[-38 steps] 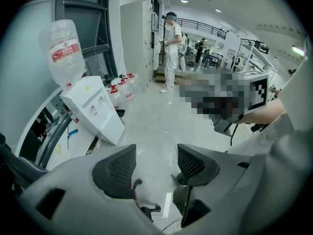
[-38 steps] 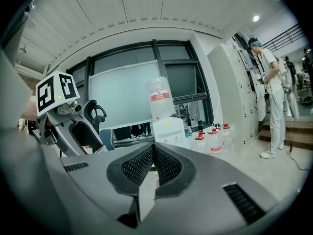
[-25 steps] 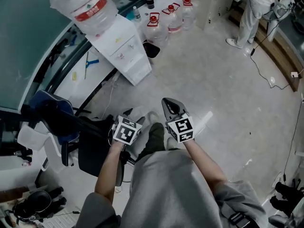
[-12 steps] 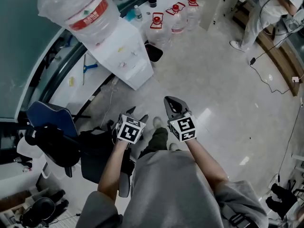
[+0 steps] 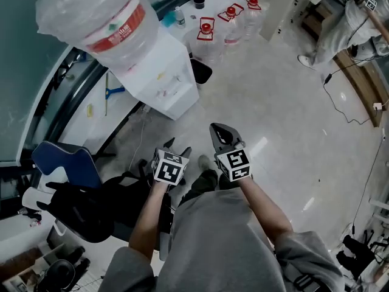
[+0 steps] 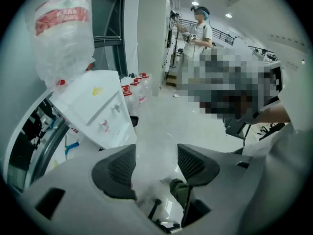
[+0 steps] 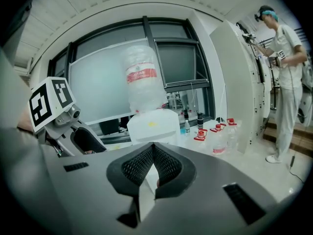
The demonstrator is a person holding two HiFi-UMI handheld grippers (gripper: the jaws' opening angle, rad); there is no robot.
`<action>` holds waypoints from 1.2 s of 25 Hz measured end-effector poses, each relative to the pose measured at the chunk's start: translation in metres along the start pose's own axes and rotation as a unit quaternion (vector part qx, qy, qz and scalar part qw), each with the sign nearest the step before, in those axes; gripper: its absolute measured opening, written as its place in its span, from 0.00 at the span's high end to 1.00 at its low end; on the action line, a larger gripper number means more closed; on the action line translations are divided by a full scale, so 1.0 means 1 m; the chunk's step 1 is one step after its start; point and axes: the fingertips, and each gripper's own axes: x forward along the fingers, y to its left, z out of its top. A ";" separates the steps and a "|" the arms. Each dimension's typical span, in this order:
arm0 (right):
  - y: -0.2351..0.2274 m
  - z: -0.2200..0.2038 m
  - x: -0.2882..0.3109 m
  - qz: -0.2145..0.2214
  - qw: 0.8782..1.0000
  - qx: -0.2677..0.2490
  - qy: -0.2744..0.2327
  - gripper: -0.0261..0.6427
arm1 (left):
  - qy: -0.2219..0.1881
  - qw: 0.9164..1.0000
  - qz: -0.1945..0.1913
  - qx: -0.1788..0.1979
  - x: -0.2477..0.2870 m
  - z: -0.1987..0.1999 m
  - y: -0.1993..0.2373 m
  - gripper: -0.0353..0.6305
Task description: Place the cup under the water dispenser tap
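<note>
Ahead, the water dispenser (image 5: 167, 81) stands well apart, spare bottles (image 5: 213, 32) beside it and a black chair (image 5: 91, 202) near the left hand-held gripper (image 5: 175, 146), whose wide-set jaws clasp the clear cup (image 6: 154, 155), its long axis pointing forward along them, while the right hand-held gripper (image 5: 218, 130) is closed, empty.

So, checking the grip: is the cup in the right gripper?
No, the right gripper is shut and empty; the left gripper holds the cup.

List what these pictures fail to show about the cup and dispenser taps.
- Cup: in the head view, hidden under the left gripper; in the left gripper view, its clear rim blurs away.
- Water dispenser taps: too small in the head view; behind the right gripper in the right gripper view.
</note>
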 end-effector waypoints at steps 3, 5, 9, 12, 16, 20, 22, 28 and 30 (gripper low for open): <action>-0.005 0.000 0.017 0.002 1.000 0.002 0.006 0.94 | 0.001 1.000 0.008 -0.016 0.011 0.003 0.016 0.54; -0.012 -0.006 0.028 0.005 1.000 0.004 0.013 0.94 | 0.000 0.999 0.014 -0.029 0.019 0.006 0.026 0.54; -0.032 -0.005 0.053 0.006 1.000 0.007 0.020 0.94 | 0.003 0.998 0.028 -0.057 0.037 0.017 0.045 0.54; -0.047 -0.009 0.073 0.020 0.999 0.012 0.026 0.94 | 0.005 0.996 0.043 -0.075 0.053 0.029 0.057 0.54; -0.078 -0.013 0.102 0.030 0.999 0.016 0.035 0.94 | 0.011 0.993 0.069 -0.100 0.078 0.050 0.071 0.54; -0.111 -0.026 0.131 0.040 0.998 0.015 0.045 0.94 | 0.018 0.988 0.097 -0.122 0.108 0.063 0.086 0.54; -0.122 -0.031 0.146 0.052 0.997 0.018 0.049 0.94 | 0.023 0.985 0.108 -0.133 0.123 0.067 0.094 0.54; -0.142 -0.051 0.176 0.080 0.994 0.025 0.069 0.94 | 0.043 0.976 0.125 -0.174 0.159 0.073 0.115 0.54; -0.145 -0.059 0.182 0.083 0.993 0.026 0.075 0.94 | 0.048 0.974 0.129 -0.180 0.169 0.070 0.120 0.54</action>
